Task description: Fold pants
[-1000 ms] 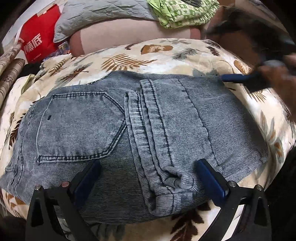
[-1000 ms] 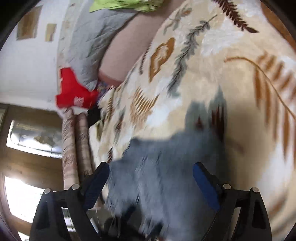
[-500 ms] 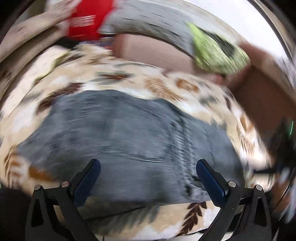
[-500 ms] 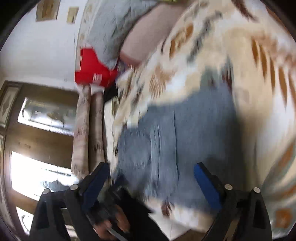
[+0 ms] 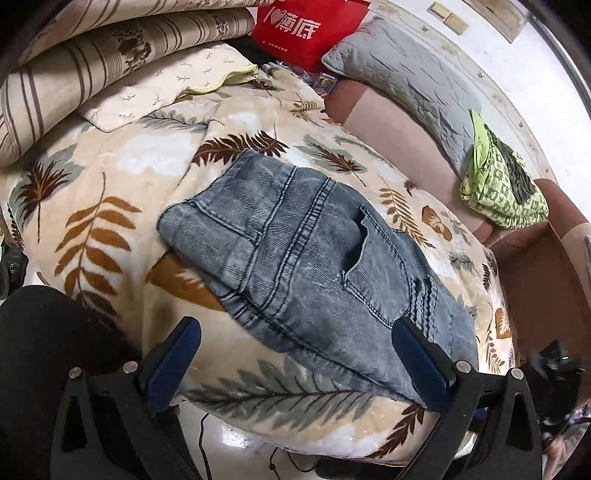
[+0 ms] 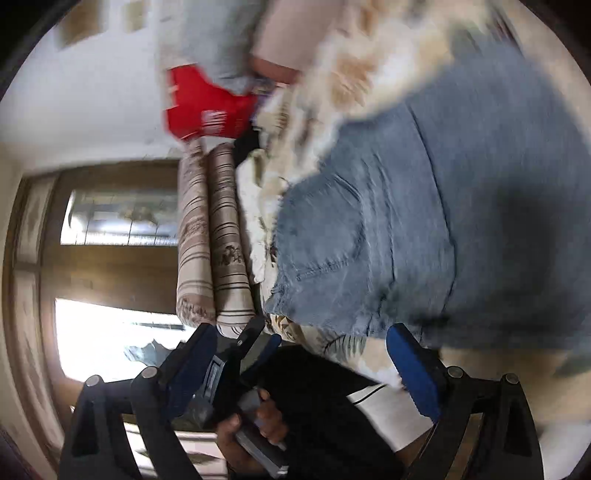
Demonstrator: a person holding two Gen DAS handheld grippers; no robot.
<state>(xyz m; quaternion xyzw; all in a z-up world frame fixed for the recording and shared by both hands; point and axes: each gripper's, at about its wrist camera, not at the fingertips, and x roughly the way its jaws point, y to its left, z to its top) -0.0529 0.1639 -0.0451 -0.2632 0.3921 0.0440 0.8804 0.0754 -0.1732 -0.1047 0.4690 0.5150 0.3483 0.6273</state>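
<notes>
The folded grey-blue pants [image 5: 314, 266] lie on the leaf-print blanket [image 5: 110, 206] near the bed's front edge, sharp in the left view, blurred in the right, which alone shows the left gripper [image 6: 236, 354] in a hand [image 6: 255, 428]; both grippers' fingers stand apart, empty.

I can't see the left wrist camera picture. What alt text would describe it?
Folded grey-blue denim pants lie in a compact bundle on a cream leaf-print blanket, back pocket up. The open left gripper hovers at the near edge, holding nothing. Behind lie a grey pillow, a red bag and a green cloth.
</notes>
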